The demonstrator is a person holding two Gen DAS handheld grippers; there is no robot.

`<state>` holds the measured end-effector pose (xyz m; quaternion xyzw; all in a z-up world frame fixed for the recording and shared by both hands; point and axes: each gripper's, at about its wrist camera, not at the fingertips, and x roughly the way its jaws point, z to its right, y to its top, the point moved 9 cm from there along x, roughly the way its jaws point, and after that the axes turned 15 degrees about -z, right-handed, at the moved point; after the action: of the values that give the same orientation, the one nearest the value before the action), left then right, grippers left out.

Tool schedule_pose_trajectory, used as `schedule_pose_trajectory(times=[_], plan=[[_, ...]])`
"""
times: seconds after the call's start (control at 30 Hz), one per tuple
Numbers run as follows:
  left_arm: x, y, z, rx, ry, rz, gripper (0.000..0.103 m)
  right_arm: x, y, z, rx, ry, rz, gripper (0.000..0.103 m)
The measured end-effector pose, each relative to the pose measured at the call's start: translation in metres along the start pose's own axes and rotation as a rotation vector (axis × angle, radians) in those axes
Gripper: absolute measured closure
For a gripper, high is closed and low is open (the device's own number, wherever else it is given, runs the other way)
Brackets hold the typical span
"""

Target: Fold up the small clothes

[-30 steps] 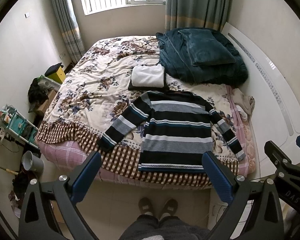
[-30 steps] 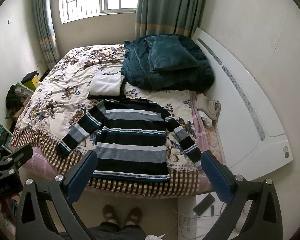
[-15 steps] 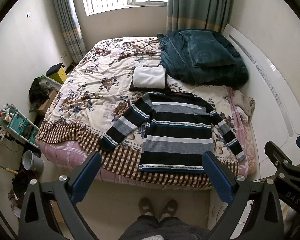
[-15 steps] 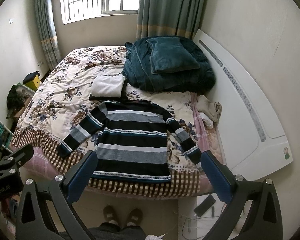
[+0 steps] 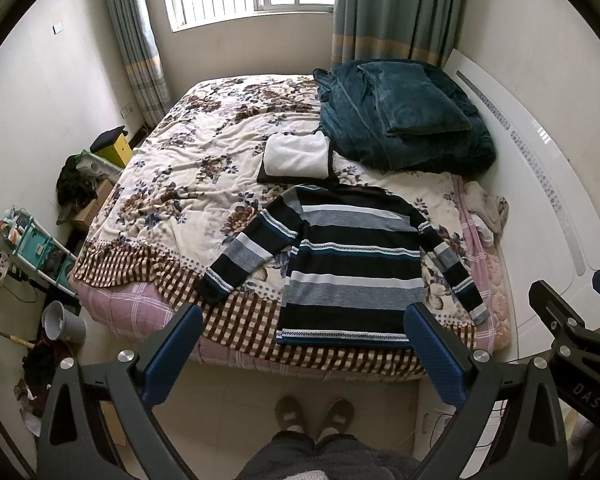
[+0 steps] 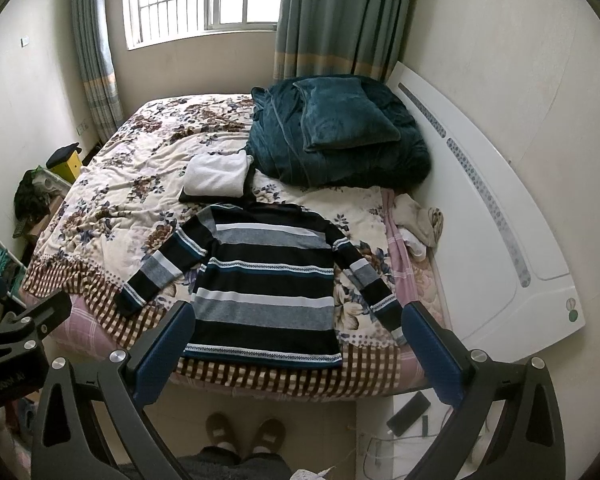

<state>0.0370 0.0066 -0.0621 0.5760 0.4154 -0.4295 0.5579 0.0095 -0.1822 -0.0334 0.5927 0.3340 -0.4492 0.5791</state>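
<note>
A striped sweater (image 5: 352,264) (image 6: 264,280) in black, grey, white and teal lies flat on the bed's near edge, both sleeves spread outward and hem toward me. Behind its collar sits a folded white garment (image 5: 296,156) (image 6: 216,176) on a dark one. My left gripper (image 5: 304,340) hangs open above the floor before the bed, nothing between its blue pads. My right gripper (image 6: 296,340) is open too, held well short of the hem, empty. Each view catches the other gripper's black frame at its edge.
A teal quilt with a pillow (image 5: 404,120) is piled at the bed's far right by the white headboard (image 6: 500,240). Crumpled beige cloth (image 6: 420,220) lies at the right edge. Shelves, boxes and a bucket (image 5: 60,324) crowd the left floor. A person's slippered feet (image 5: 316,412) stand below.
Both views have drifted slightly forward and down toward the bed; the sweater sits a little lower in frame. Nothing on the bed has moved and both grippers stay open.
</note>
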Motion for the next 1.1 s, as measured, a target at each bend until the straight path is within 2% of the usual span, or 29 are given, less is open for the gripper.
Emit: schedule_pose_trajectory(times=[0.83, 1.0, 1.1], plan=[[-0.001, 0.0, 0.001, 0.003, -0.008, -0.003, 0.0, 0.002, -0.007, -0.005, 0.004, -0.002, -0.004, 0.0], [0.006, 0.013, 0.004, 0.014, -0.006, 0.003, 0.0, 0.013, -0.004, -0.007, 0.025, -0.006, -0.013, 0.0], [0.028, 0.032, 0.007, 0.027, 0.012, 0.03, 0.0, 0.03, 0.0, 0.001, 0.082, -0.012, -0.026, 0.0]])
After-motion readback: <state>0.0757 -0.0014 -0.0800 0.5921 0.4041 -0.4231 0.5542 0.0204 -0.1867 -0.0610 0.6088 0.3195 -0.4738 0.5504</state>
